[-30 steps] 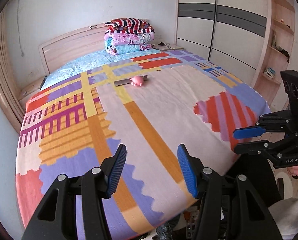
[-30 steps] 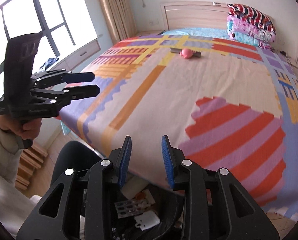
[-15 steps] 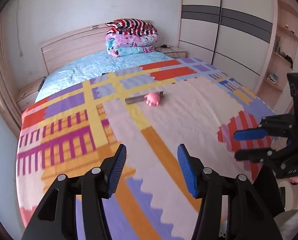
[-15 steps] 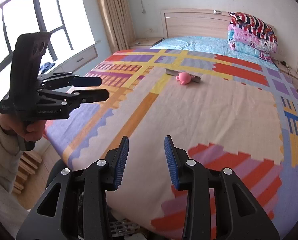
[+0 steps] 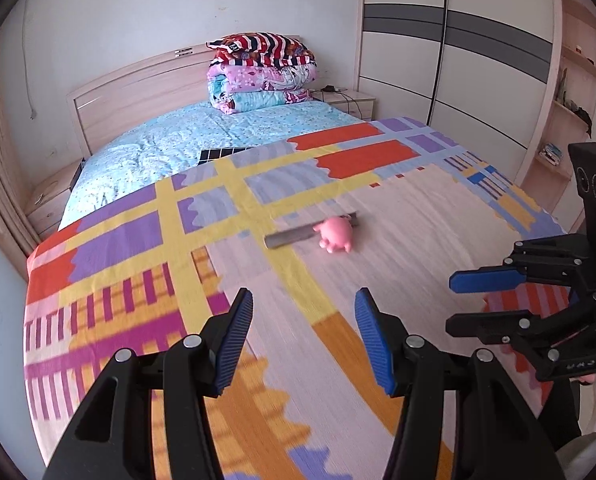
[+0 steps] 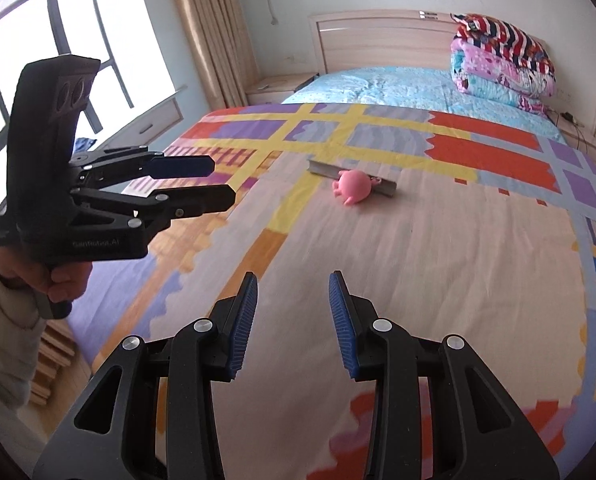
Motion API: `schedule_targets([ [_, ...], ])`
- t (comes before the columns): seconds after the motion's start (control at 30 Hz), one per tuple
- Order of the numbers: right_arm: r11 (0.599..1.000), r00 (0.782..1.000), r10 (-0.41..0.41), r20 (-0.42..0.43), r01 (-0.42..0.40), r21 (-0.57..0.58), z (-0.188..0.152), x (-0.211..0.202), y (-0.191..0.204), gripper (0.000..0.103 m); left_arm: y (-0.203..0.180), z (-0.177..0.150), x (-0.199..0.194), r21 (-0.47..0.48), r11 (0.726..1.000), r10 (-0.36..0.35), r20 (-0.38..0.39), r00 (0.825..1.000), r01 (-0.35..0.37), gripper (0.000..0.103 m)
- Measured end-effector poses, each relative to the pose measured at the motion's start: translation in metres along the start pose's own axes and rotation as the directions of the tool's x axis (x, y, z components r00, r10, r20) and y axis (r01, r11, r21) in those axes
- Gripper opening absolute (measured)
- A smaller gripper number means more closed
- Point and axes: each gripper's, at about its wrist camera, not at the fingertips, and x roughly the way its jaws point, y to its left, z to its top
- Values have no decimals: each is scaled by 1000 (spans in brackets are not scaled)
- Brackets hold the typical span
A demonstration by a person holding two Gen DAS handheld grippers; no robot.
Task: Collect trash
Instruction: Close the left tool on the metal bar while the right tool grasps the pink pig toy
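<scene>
While both grippers hover over the patterned bedspread (image 5: 146,248), each is spread and holds nothing: left gripper (image 5: 303,334), right gripper (image 6: 292,318). From the left wrist view, the pink toy (image 5: 336,234) lies at 12 o'clock, well apart from the fingertips, touching a grey bar (image 5: 294,236) that runs behind it. The right gripper appears at 3 o'clock in that view. Nothing lies between the grippers and the toy. Folded quilts (image 5: 262,72) are stacked against the headboard (image 5: 138,96); a wardrobe (image 5: 449,52) stands at 1 o'clock, and a window (image 6: 46,52) shows at 10 o'clock in the right wrist view.
</scene>
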Motion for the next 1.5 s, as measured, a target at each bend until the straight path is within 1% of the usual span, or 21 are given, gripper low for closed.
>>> schedule_targets([
  [0.13,1000,1000,4,-1,-4,2,11,10,-3,37,9,11,16,-3,1000,1,-6,1000,-1,51],
  [0.23,1000,1000,14,-3,-14,22,21,18,-10,37,15,20,30,6,1000,15,-16,1000,-15,51],
  [0.43,998,1000,12,-10,-11,66,33,34,-25,37,26,34,62,30,999,15,-41,999,-13,51],
  [0.53,995,1000,22,-12,-21,95,37,40,-34,37,30,36,73,39,999,10,-55,998,-8,51],
  [0.6,995,1000,16,-12,-15,102,40,43,-37,37,33,37,80,36,999,-12,-57,998,14,51],
  [0.67,994,1000,12,-14,-10,109,42,48,-40,37,35,37,87,36,999,-17,-64,998,19,51],
  [0.73,994,1000,4,-18,-2,113,45,52,-42,37,33,38,91,47,999,-12,-66,998,15,51],
  [0.87,994,1000,-3,-20,5,113,49,57,-43,37,31,38,99,51,998,-34,-64,997,37,51],
  [1.0,993,1000,-12,-24,15,117,52,60,-45,37,24,37,105,83,996,-36,-75,997,42,51],
  [1.07,993,999,-22,-27,25,119,54,63,-46,37,23,38,104,85,995,-37,-70,997,43,48],
  [1.1,992,999,-25,-32,28,121,55,65,-47,37,23,38,104,84,995,-40,-68,997,45,42],
  [1.13,992,999,-27,-35,31,124,55,66,-48,37,22,38,104,83,995,-41,-68,997,46,33],
  [1.17,991,999,-28,-35,32,128,55,67,-50,37,22,38,104,85,995,-36,-68,997,42,31],
  [1.23,990,999,-29,-43,34,138,55,69,-52,37,22,38,103,86,995,-38,-68,997,44,21],
  [1.3,990,999,-27,-41,33,140,55,69,-53,37,21,36,101,88,995,-43,-68,997,49,15],
  [1.4,990,999,-30,-45,36,137,56,71,-53,37,21,34,99,87,995,-37,-68,997,43,11],
  [1.5,990,998,-40,-46,46,130,59,74,-52,37,22,31,94,79,996,-28,-62,998,33,10],
])
